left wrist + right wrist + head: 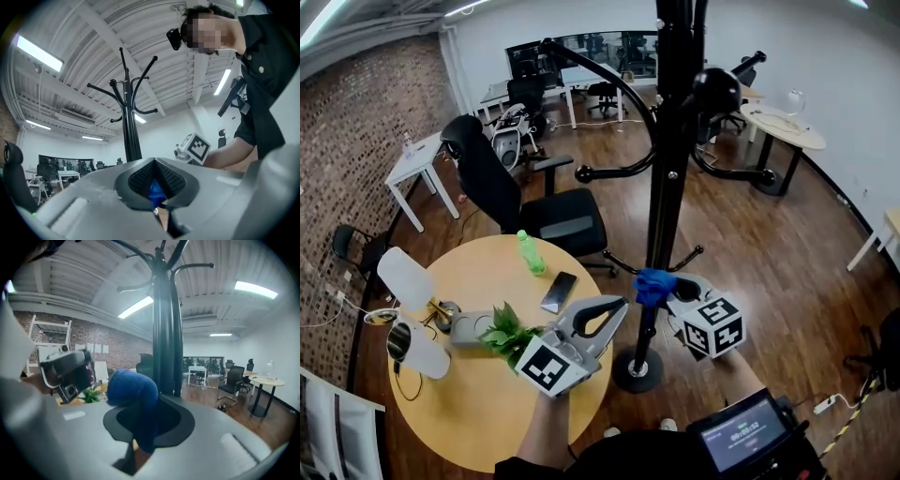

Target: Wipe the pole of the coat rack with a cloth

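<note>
Head view, wooden floor, right tool clamping cloth at pole, left tool clenched

round wooden desk with a green bottle, a dark phone just beside it and a small plant, black office chair behind

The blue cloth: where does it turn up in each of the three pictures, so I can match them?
Head view: blue cloth low centre, against the black pole, in the right claw.
Left gripper view: only a blue sliver, bottom centre, through the gap in the left claw.
Right gripper view: big blue bundle left of centre, beside the black pole.
Shared landmark: the coat rack's black pole.
</note>
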A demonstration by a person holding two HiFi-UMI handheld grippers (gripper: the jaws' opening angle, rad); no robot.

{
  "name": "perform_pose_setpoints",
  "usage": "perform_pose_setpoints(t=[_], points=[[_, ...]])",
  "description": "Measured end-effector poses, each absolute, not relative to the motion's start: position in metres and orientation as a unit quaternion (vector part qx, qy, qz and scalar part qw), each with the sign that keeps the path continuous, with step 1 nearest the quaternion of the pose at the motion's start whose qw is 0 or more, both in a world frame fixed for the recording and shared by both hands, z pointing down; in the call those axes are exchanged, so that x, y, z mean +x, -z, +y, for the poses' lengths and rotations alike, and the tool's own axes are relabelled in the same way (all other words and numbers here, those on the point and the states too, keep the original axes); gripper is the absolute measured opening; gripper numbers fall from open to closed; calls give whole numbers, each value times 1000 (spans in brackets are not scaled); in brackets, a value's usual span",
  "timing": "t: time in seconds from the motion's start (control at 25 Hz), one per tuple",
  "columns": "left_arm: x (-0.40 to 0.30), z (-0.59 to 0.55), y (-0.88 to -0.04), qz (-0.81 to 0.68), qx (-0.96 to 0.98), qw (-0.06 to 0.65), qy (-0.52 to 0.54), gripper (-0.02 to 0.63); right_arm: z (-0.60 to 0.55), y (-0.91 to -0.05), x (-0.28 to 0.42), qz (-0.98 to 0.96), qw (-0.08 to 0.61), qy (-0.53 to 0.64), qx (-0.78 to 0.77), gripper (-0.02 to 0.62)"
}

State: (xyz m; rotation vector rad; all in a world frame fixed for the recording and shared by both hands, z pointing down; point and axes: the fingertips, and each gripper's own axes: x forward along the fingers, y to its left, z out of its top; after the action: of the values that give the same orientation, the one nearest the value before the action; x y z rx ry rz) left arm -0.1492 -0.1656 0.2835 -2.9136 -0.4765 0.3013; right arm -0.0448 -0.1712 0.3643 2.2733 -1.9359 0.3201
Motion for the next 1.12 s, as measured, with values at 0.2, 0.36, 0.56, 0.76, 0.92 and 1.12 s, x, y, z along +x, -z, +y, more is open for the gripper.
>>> perform_pose_setpoints(t=[0.2, 0.36, 0.56, 0.76, 0.92, 1.12], points=[[-149, -170, -273, -159, -976, 90, -116, 3, -172, -262, -46, -642, 34, 4, 766, 46], [-148, -169, -262, -164, -973, 100, -128, 3, -168, -166, -48, -633, -10, 99, 767, 46], [-145, -158, -243, -183, -965, 120, -147, 3, -154, -57, -64, -627, -49, 198, 752, 46], [-145, -149, -230, -196, -960, 123, -160, 3, -133, -11, -109, -664, -65, 245, 704, 48], [-143, -145, -226, -203, -957, 123, -164, 3, -111, 6, -138, -681, -82, 289, 668, 48], [-144, -143, -235, -202, -961, 109, -156, 3, -84, 19, -158, -689, -86, 320, 645, 48]])
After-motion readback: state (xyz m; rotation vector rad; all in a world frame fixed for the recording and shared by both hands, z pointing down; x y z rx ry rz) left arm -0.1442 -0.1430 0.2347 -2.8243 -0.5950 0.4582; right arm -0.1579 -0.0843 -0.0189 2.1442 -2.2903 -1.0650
